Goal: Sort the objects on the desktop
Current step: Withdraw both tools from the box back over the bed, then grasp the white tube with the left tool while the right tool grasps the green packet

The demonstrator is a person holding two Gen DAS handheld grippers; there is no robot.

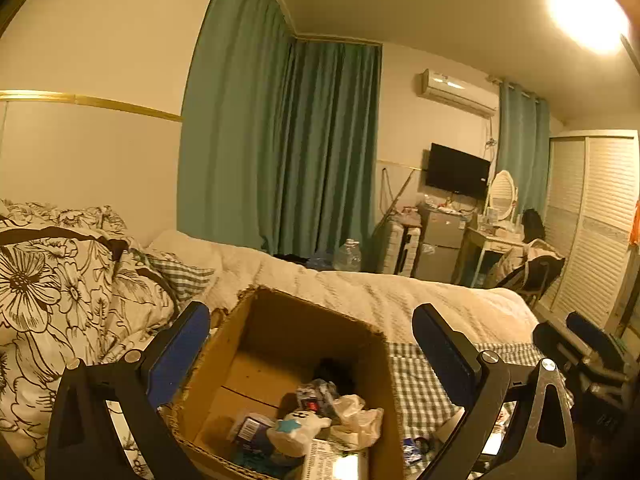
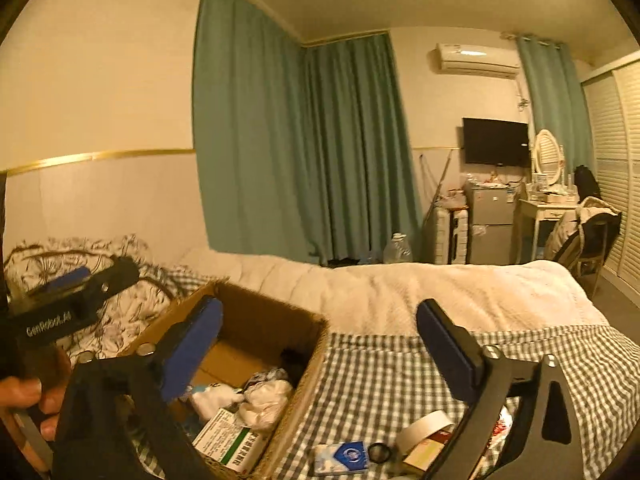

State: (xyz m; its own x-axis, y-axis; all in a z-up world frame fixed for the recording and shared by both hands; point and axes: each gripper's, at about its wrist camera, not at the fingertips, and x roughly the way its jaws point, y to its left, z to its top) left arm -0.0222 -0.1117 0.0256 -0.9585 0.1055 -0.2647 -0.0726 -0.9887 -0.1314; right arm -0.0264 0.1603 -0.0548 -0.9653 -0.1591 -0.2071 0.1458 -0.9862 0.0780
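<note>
We see left gripper [image 1: 311, 354] released, empty, over cardboard box [image 1: 362, 364] at frame bottom | right gripper [image 2: 320, 350] released, empty | roll, perhaps tape [image 2: 424, 428], lower right on checked cloth [image 2: 380, 380]

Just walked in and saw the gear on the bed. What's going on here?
A person is sorting small clutter into a cardboard box on the bed, with a handheld gripper in each hand. Both the left gripper and the right gripper have their jaws open and hold nothing. The box already holds a medicine carton and wrappers; a tape roll and a blue-and-white packet lie on the checked sheet.
</note>
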